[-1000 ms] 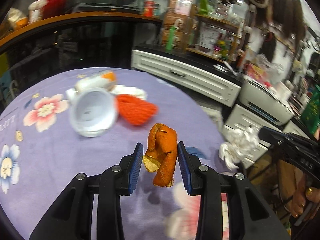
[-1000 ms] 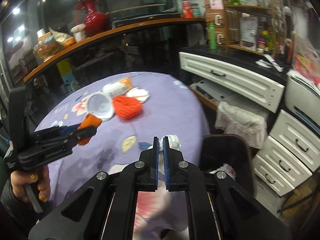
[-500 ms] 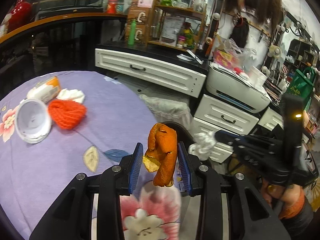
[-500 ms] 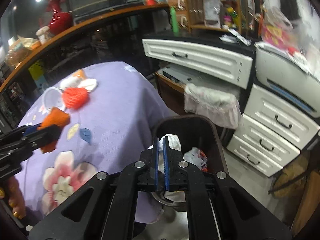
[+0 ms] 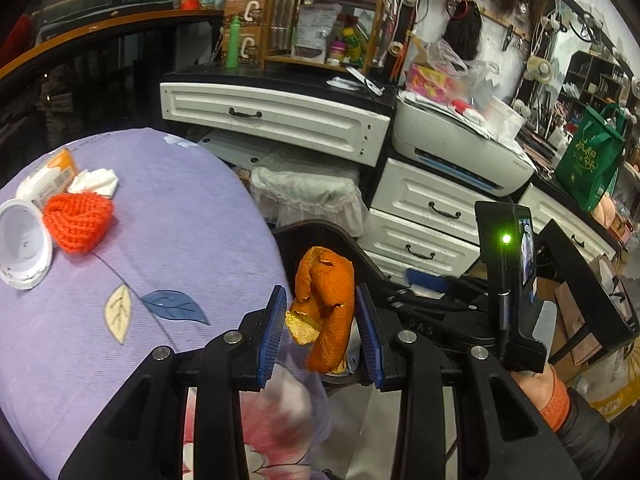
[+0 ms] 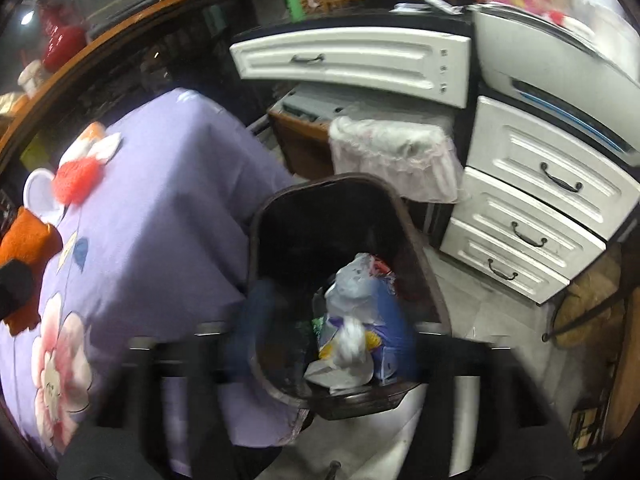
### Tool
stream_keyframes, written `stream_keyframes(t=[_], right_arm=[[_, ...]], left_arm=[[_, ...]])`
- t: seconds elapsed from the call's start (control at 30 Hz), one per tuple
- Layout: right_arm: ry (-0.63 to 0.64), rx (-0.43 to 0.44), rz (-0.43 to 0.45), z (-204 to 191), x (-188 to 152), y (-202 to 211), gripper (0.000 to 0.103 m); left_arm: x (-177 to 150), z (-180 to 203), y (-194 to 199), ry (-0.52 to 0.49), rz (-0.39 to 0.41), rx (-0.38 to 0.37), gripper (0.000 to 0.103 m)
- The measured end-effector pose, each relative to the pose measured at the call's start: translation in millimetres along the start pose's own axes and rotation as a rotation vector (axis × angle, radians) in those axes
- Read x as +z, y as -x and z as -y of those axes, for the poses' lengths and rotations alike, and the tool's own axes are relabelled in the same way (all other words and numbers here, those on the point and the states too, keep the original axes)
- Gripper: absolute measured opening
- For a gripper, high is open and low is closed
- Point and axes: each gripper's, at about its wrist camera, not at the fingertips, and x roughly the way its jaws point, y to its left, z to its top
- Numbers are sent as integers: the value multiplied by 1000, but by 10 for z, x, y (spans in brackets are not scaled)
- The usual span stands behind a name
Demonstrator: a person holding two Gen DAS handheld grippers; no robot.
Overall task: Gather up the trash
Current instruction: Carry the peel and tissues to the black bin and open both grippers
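Note:
My left gripper (image 5: pixel 322 330) is shut on an orange peel (image 5: pixel 326 308) and holds it over the table's edge, beside the dark trash bin (image 5: pixel 320 236). In the right wrist view the bin (image 6: pixel 404 208) stands on the floor by the table with bags and wrappers inside. My right gripper (image 6: pixel 324 340) is blurred, its fingers (image 6: pixel 256 320) spread wide over the bin. A white crumpled tissue (image 6: pixel 352 340) sits in the bin between them. The peel also shows at the left edge of the right wrist view (image 6: pixel 24 244).
On the purple floral tablecloth (image 5: pixel 168 240) lie a red knitted piece (image 5: pixel 78 216), a white cup (image 5: pixel 20 244), a white-and-orange packet (image 5: pixel 50 176) and a white tissue (image 5: pixel 96 180). White drawers (image 5: pixel 424 216) and a printer (image 5: pixel 460 148) stand behind the bin.
My right gripper has swung over the bin and opened, letting the white tissue fall in. My left gripper has carried the orange peel right, towards the bin.

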Motion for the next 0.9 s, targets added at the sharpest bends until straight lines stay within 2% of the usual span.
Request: stream_keyframes(t=[0.23,0.57,0.9], right_arm=[[-55,-19,28,194,-114,180,68],[-89,-145,50,508,-379,447,69],[-162,-164,42,817,-639,569,69]], left_arm=[[20,211,-194,-41,-38,-19,35],[29,454,-550,-79,-104,-26,35],[-1,528,-824,-96,-152,8,35]])
